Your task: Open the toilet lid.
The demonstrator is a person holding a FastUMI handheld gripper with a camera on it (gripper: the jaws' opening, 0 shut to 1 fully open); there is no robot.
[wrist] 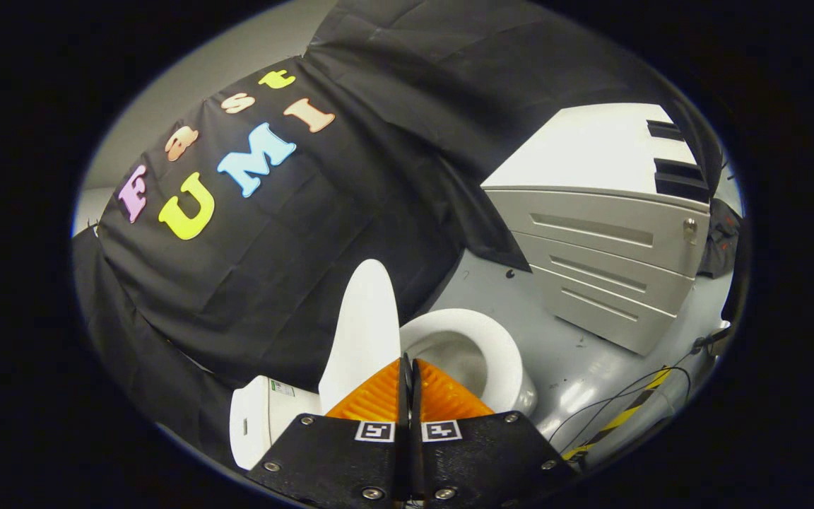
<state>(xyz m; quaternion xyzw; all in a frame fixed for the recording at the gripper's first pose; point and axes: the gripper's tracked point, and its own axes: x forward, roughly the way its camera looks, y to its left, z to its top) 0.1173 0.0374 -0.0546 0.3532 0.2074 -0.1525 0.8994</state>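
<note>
White plastic, smooth and glossy: the lid (364, 332) stands raised on edge, just ahead of my fingertips at about 11 o'clock from them, with the open bowl (481, 353) at 1 o'clock beside it. I judge the lid light, stiff and slippery, hinged at the tank (258, 417) end, so the free rim opposite the hinge is the place to take it; a pinch on the thin edge or a push under it should do, with little force. From how it stands, the opening looks done or nearly so.

My gripper (407, 367) is pressed together, the two fingers meeting with nothing between them. Whether the tips touch the lid's lower edge I cannot tell.

Beyond the bowl, at 2 o'clock, a grey drawer cabinet (612, 240) sits on the grey floor (576, 367), and cables (633, 403) trail at 3 o'clock.
</note>
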